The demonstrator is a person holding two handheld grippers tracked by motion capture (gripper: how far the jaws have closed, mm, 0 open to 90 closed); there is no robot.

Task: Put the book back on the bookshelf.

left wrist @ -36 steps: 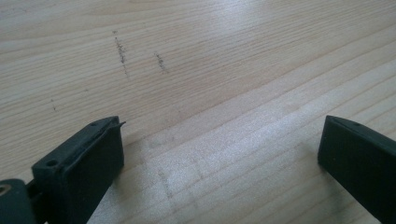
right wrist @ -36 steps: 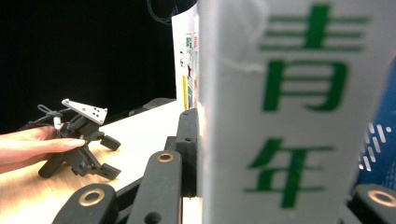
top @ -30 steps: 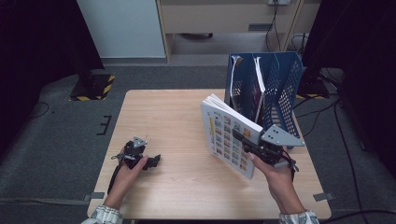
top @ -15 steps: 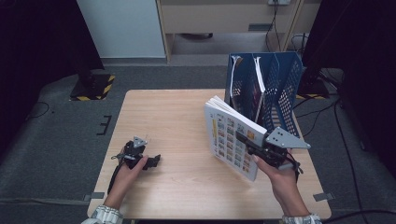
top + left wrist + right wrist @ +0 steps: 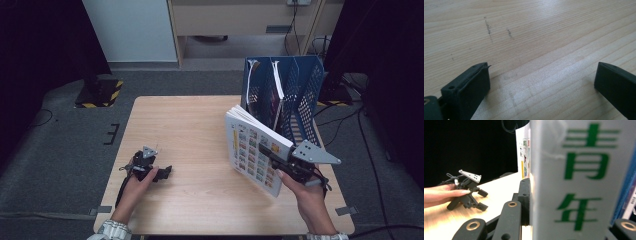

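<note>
Two hands are at work, though from the high view just one is busy: the right tongs [image 5: 274,156] are clamped on a thick white book [image 5: 252,150], holding it tilted off the desk [image 5: 190,130] just in front of the blue file rack [image 5: 295,87]. The rack already has a couple of volumes standing in its slots, and the book leans toward it without being inside yet. My guess is that it is meant for one of those slots, and the worry is the entry: the book is heavy and gripped near one edge, so it could swing in the grip, catch a divider and shove the rack back (it sits near the far right edge of the desk). The left tongs [image 5: 162,173] rest low at the near left, well apart from all this.

Along the left gripper view, the jaws stand wide apart over bare wood, with nothing between them. That hand steadies neither book nor rack, so a nudge to the rack would go unchecked.

The right gripper view looks along the book's spine [image 5: 571,180], with its green characters close up; one black pad [image 5: 525,200] presses flat on the cover and the other jaw is hidden behind the volume. The bite looks shallow against so wide a book, so I would expect slipping if the wrist twists quickly. Loose pages could also fan open and snag on the mesh. Farther off, the other hand [image 5: 442,193] lies on the desk.
</note>
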